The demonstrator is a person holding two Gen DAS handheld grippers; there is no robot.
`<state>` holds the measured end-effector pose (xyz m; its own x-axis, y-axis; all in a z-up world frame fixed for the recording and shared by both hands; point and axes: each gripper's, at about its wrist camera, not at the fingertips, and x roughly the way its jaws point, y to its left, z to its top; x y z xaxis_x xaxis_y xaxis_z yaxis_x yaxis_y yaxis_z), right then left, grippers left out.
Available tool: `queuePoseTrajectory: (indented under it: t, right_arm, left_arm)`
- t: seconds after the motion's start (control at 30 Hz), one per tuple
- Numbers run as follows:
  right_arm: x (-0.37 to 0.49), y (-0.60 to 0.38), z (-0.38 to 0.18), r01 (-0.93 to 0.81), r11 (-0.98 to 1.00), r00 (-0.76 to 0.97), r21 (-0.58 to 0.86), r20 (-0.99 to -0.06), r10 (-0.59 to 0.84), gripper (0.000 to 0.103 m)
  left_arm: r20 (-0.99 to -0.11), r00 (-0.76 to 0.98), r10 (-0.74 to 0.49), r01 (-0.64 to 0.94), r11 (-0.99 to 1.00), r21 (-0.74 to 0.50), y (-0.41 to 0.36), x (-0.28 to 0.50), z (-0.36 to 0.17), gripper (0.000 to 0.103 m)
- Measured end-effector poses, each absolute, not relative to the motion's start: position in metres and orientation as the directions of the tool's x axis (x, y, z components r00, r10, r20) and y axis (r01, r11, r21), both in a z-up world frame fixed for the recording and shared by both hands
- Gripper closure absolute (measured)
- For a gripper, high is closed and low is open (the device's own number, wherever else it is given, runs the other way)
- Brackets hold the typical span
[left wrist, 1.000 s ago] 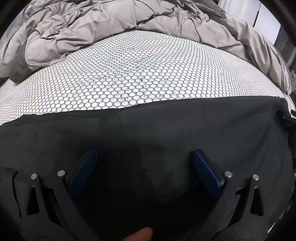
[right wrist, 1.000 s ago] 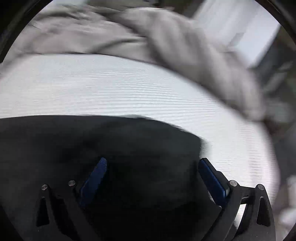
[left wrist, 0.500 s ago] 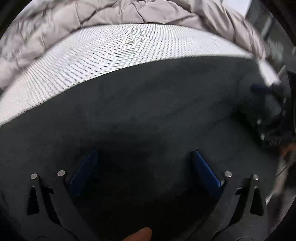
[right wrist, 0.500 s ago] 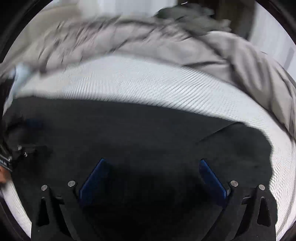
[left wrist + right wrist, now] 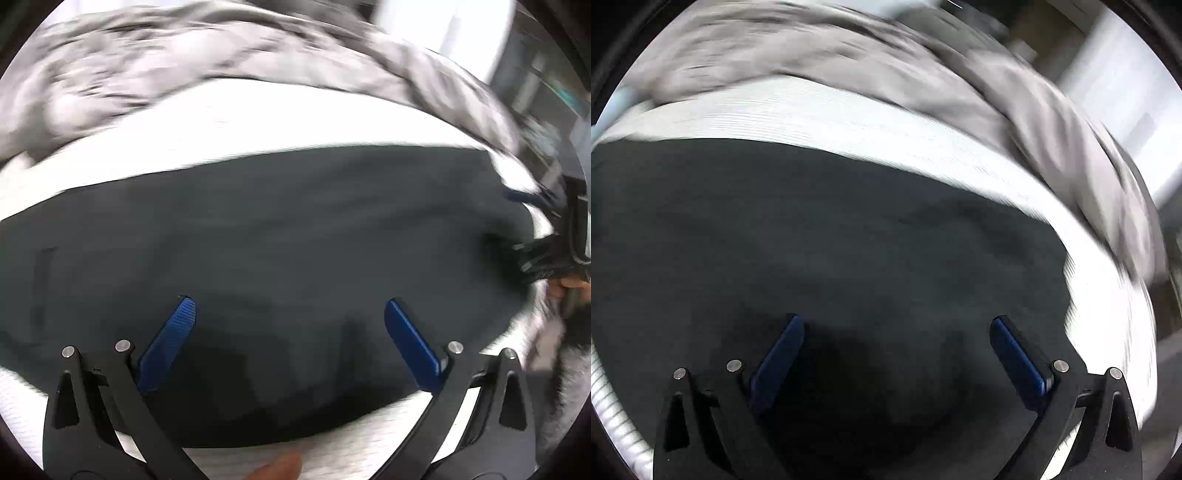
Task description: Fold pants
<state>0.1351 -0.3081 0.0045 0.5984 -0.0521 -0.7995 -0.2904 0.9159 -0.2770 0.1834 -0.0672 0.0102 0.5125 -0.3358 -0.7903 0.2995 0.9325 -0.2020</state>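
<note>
Black pants (image 5: 280, 236) lie spread flat across the white patterned bed sheet (image 5: 229, 125), filling the middle of both wrist views. My left gripper (image 5: 290, 306) hovers open over the near part of the pants, its blue pads wide apart with nothing between them. In the right wrist view the pants (image 5: 827, 236) reach to a rounded end at the right, and my right gripper (image 5: 897, 325) is open above the dark cloth, holding nothing. The other gripper's black body (image 5: 554, 251) shows at the far right edge of the left wrist view, beside the end of the pants.
A crumpled grey duvet (image 5: 192, 62) is heaped along the far side of the bed, also blurred as the duvet (image 5: 849, 55) in the right wrist view. A fingertip (image 5: 280, 467) shows at the bottom edge. White sheet (image 5: 1108, 314) borders the pants on the right.
Both cameras have swung and pulled back; the near edge of the pants and sheet below it now show in the left wrist view. Both grippers stay open.
</note>
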Motion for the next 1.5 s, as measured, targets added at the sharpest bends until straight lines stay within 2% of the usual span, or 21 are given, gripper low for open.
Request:
queuePoseTrajectory:
  t: [0.1,0.17,0.23,0.3,0.37,0.43,0.53,0.57,0.63,0.7,0.8,0.87,0.9,0.97,1.03,1.1,1.17,1.23,1.3,1.4,1.5]
  right_arm:
    - [0.135,-0.264,-0.008,-0.444,0.874,0.530,-0.197,-0.844,0.078,0.001]
    - [0.138,-0.254,-0.022,-0.483,0.852,0.495,-0.201,-0.866,0.076,0.001]
    - [0.143,-0.272,-0.028,-0.470,0.866,0.461,-0.169,-0.884,0.078,0.001]
    - [0.150,-0.313,-0.024,-0.399,0.905,0.460,-0.146,-0.886,0.060,0.001]
    - [0.151,-0.356,-0.025,-0.283,0.930,0.473,-0.234,-0.878,-0.077,0.001]
    - [0.151,-0.405,-0.022,-0.136,0.958,0.470,-0.254,-0.868,-0.164,0.001]
    - [0.148,-0.444,-0.011,-0.039,0.983,0.485,-0.178,-0.864,-0.137,0.004]
    - [0.148,-0.438,-0.007,-0.041,0.975,0.499,-0.220,-0.849,-0.171,0.003]
    - [0.149,-0.414,0.006,-0.097,0.962,0.539,-0.255,-0.826,-0.165,0.003]
    - [0.157,-0.378,0.013,-0.213,0.959,0.571,-0.186,-0.820,-0.032,0.003]
    - [0.178,-0.329,0.004,-0.339,0.930,0.546,-0.140,-0.835,0.073,0.003]
    - [0.192,-0.310,-0.011,-0.393,0.909,0.505,-0.139,-0.859,0.087,0.003]
    - [0.201,-0.306,-0.020,-0.404,0.899,0.495,-0.169,-0.867,0.060,0.003]
    - [0.209,-0.323,-0.023,-0.364,0.910,0.506,-0.196,-0.862,0.017,0.003]
    - [0.218,-0.356,-0.018,-0.242,0.940,0.531,-0.239,-0.844,-0.079,0.002]
    - [0.226,-0.393,-0.017,-0.085,0.938,0.544,-0.337,-0.804,-0.240,0.001]
    - [0.237,-0.433,-0.017,0.057,0.918,0.517,-0.393,-0.775,-0.364,0.001]
    - [0.240,-0.454,-0.012,0.117,0.939,0.515,-0.324,-0.789,-0.336,0.001]
    - [0.245,-0.449,0.000,0.112,0.941,0.535,-0.320,-0.778,-0.328,0.002]
    - [0.223,-0.401,0.019,0.008,0.969,0.602,-0.247,-0.773,-0.202,0.002]
    - [0.240,-0.352,0.023,-0.128,0.981,0.616,-0.149,-0.786,-0.039,0.002]
  left_arm:
    - [-0.832,0.434,-0.345,0.392,0.904,-0.170,-0.110,0.182,-0.007,0.001]
    - [-0.847,0.435,-0.305,0.421,0.901,-0.108,-0.117,0.177,-0.012,0.001]
    - [-0.848,0.434,-0.304,0.435,0.895,-0.098,-0.107,0.170,-0.008,0.001]
    - [-0.853,0.449,-0.266,0.410,0.910,-0.067,-0.082,0.164,-0.010,0.001]
    - [-0.856,0.463,-0.228,0.374,0.926,-0.045,-0.055,0.163,-0.012,0.000]
    - [-0.857,0.461,-0.232,0.341,0.937,-0.070,-0.029,0.158,-0.012,0.000]
    - [-0.850,0.478,-0.221,0.299,0.951,-0.079,-0.013,0.163,-0.006,0.001]
    - [-0.841,0.489,-0.231,0.290,0.952,-0.092,-0.013,0.170,-0.003,0.001]
    - [-0.823,0.496,-0.277,0.295,0.945,-0.140,-0.026,0.186,0.006,0.001]
    - [-0.823,0.485,-0.295,0.306,0.939,-0.156,-0.054,0.204,0.009,0.001]
    - [-0.845,0.437,-0.308,0.338,0.927,-0.162,-0.090,0.225,0.000,0.001]
    - [-0.876,0.406,-0.262,0.339,0.933,-0.122,-0.101,0.242,-0.015,0.001]
    - [-0.882,0.415,-0.224,0.329,0.941,-0.084,-0.099,0.244,-0.019,0.000]
    - [-0.876,0.429,-0.219,0.307,0.948,-0.086,-0.083,0.244,-0.016,0.000]
    - [-0.876,0.451,-0.173,0.259,0.964,-0.057,-0.058,0.245,-0.015,0.000]
    - [-0.879,0.467,-0.100,0.167,0.986,-0.024,-0.019,0.244,-0.017,0.000]
    - [-0.871,0.471,-0.136,0.120,0.989,-0.089,0.006,0.245,-0.019,0.001]
    - [-0.866,0.472,-0.165,0.130,0.985,-0.117,0.012,0.245,-0.013,0.001]
    - [-0.861,0.480,-0.170,0.155,0.982,-0.107,0.005,0.247,-0.004,0.001]
    - [-0.834,0.495,-0.244,0.220,0.964,-0.151,-0.018,0.260,0.017,0.001]
    - [-0.836,0.489,-0.247,0.256,0.958,-0.133,-0.051,0.287,0.025,0.001]
